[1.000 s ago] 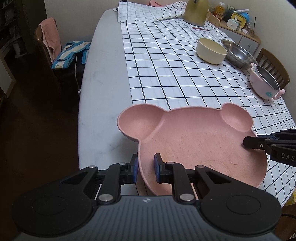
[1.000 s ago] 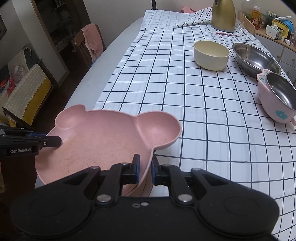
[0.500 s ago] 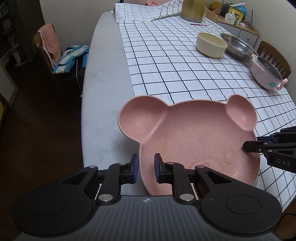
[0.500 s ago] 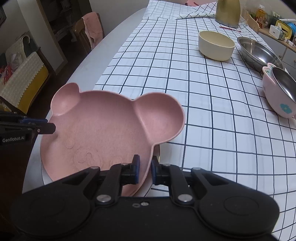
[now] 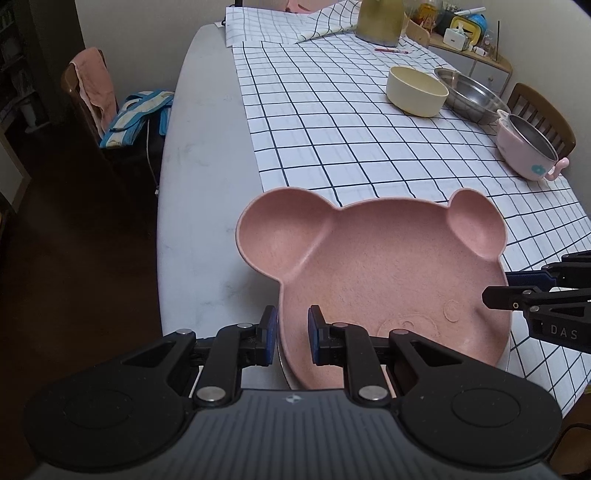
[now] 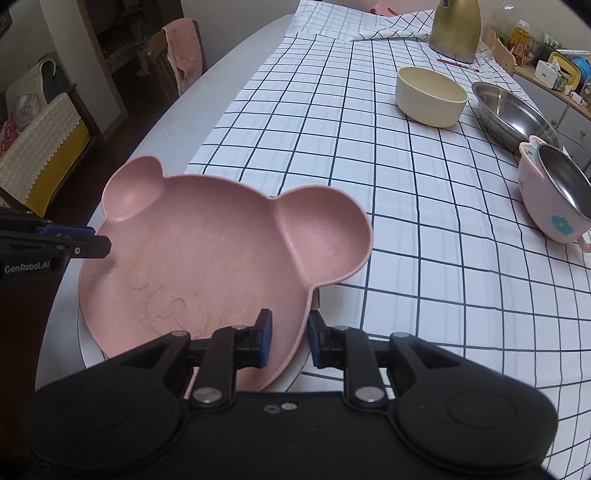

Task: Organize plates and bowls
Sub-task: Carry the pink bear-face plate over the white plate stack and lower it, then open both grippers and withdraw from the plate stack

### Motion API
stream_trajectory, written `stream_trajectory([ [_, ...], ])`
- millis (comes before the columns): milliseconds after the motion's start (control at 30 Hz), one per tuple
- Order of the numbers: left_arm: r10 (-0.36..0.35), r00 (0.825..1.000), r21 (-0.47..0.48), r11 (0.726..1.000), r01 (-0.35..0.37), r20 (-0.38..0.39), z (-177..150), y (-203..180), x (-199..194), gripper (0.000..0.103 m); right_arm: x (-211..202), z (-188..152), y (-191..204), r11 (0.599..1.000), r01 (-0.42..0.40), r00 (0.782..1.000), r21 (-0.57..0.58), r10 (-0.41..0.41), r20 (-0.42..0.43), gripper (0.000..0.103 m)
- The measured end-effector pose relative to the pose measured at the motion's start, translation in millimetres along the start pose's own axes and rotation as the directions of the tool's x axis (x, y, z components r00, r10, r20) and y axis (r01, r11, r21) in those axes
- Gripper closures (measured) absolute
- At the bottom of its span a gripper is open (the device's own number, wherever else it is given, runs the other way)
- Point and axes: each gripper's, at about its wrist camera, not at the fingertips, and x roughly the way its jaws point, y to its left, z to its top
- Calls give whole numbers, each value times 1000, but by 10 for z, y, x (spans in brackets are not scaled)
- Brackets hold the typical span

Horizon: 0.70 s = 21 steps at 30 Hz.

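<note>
A pink bear-shaped plate (image 5: pixel 380 273) is held by both grippers near the table's front end; it also shows in the right wrist view (image 6: pixel 221 258). My left gripper (image 5: pixel 291 338) is shut on its left rim. My right gripper (image 6: pixel 290 341) is shut on its right rim. The plate sits level just over a white plate (image 6: pixel 90 356), of which only an edge shows beneath it. A cream bowl (image 5: pixel 417 90), a steel bowl (image 5: pixel 469 94) and a pink steel-lined bowl (image 5: pixel 528 149) stand further along the checked cloth.
A gold kettle (image 6: pixel 458 31) stands at the far end of the checked tablecloth (image 6: pixel 369 147). The bare grey table (image 5: pixel 199 184) lies left of the cloth. Chairs stand on both sides, one with a pink towel (image 5: pixel 98 85).
Both grippers have lowered the pink plate toward the table's front end and levelled it. A white plate edge now shows beneath it.
</note>
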Motion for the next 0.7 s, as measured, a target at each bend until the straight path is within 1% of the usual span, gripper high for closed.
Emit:
stream_trajectory([
  [233,-7,1000,20,1000,6,17,11,-29,-82,86,-101,0,-8,1000,2,1000,7,-2,15,74],
  [300,-11,1000,27,1000,10,26,18,-49,-125,86,-145,6,2,1000,1,1000,4,-1,24,70],
  [600,-67,994,67,996,61,89,111,-214,-354,85,-410,66,73,1000,-21,997,-5,21,80,59],
  [633,-74,993,71,995,67,95,120,-231,-379,82,-447,74,80,1000,-21,996,-6,21,90,59],
  [667,-82,991,76,994,74,105,135,-251,-407,75,-484,79,85,1000,-21,995,-4,21,100,57],
  [700,-88,989,80,994,79,116,144,-266,-436,70,-520,85,85,1000,-22,994,-1,22,109,55],
])
